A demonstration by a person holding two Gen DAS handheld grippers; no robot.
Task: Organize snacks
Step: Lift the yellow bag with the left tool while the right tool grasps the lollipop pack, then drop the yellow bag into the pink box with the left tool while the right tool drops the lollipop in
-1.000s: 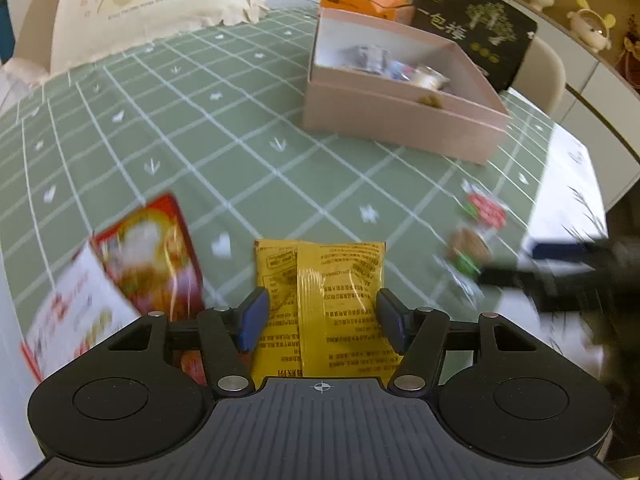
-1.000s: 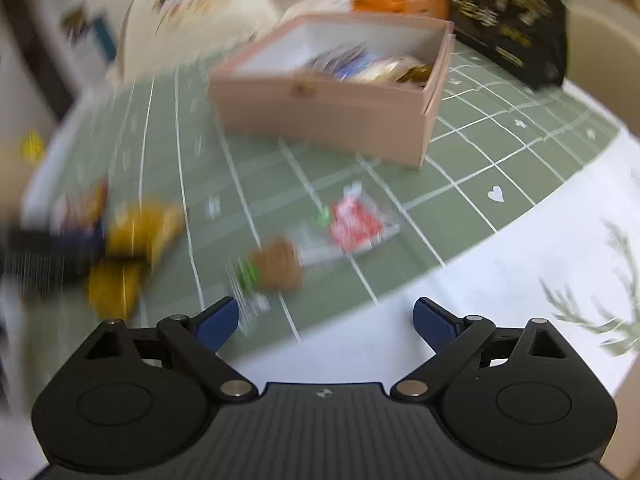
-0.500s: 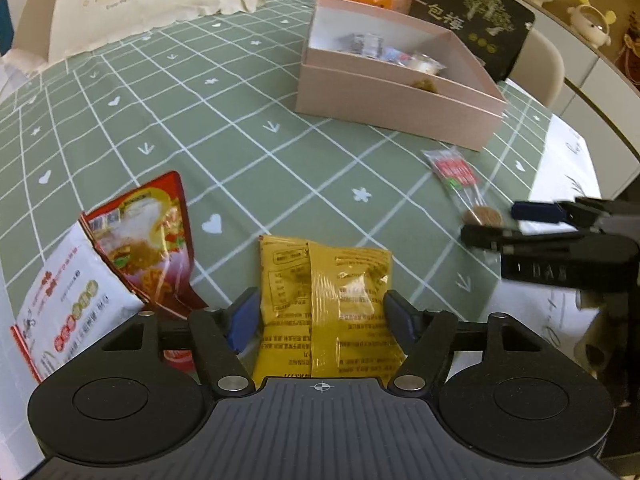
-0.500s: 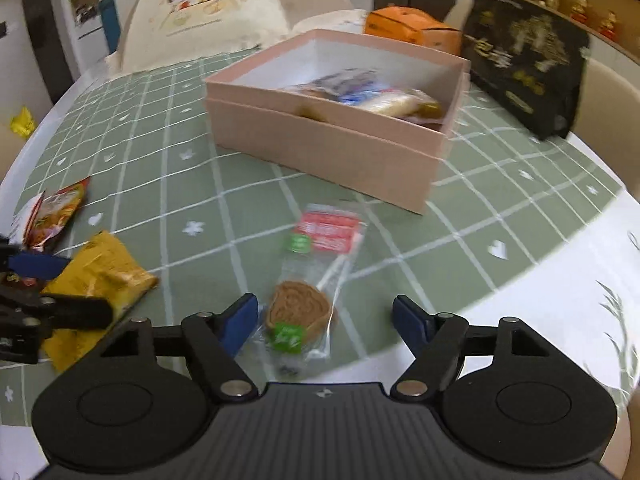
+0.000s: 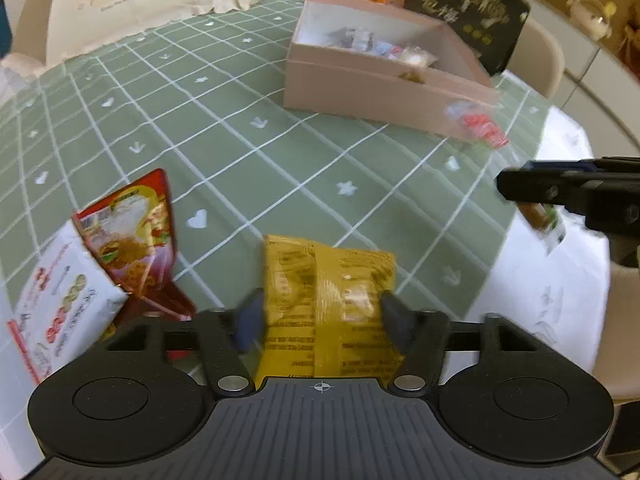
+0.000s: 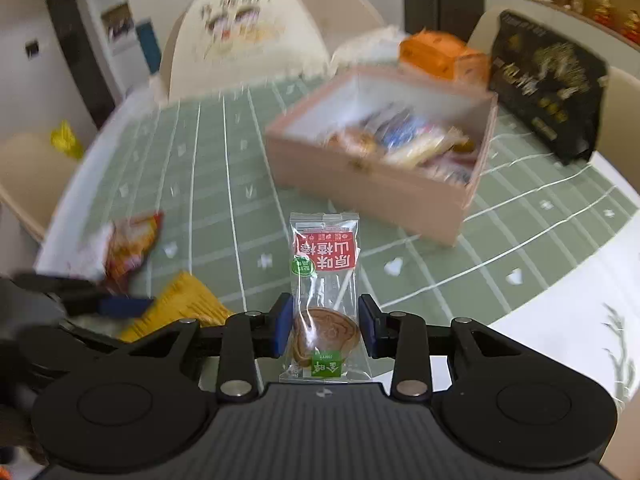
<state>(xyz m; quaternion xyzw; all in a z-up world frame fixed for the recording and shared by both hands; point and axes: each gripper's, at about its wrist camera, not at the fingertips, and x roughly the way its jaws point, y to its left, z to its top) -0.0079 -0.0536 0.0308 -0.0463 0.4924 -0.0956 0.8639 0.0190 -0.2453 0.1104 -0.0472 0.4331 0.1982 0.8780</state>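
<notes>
Yellow foil fills the lower middle of the left wrist view: a yellow snack packet [image 5: 332, 300] lies on the green checked cloth of the surface [image 5: 240, 128], and the left gripper [image 5: 322, 318] straddles it. Its fingers [image 5: 249, 316] are closing on the packet's two long edges; motion blur makes it hard to say whether the pads already press, but they look to be just at the foil rather than clamped.

In the right wrist view the right gripper [image 6: 325, 326] has a clear-wrapped lollipop [image 6: 325, 292] between its fingers, which are closing onto the wrapper around the brown disc at its lower end and seem to pinch it. The wrapper stands out forward from the fingers, clear of the cloth, with its red label at the far end.

Both hands look to be at the pick-up step, the right a little ahead of the left. Beyond them sits the pink box [image 6: 384, 184], open-topped and already holding several wrapped snacks. A red pouch [image 5: 136, 236] and a white packet [image 5: 60, 300] lie near the yellow one, not yet collected.

What comes next, as I judge it, is a carry over the near wall of the box and a release inside, high enough that the long wrapper does not catch the rim. The left needs a firm hold first, since slick foil could slip.
</notes>
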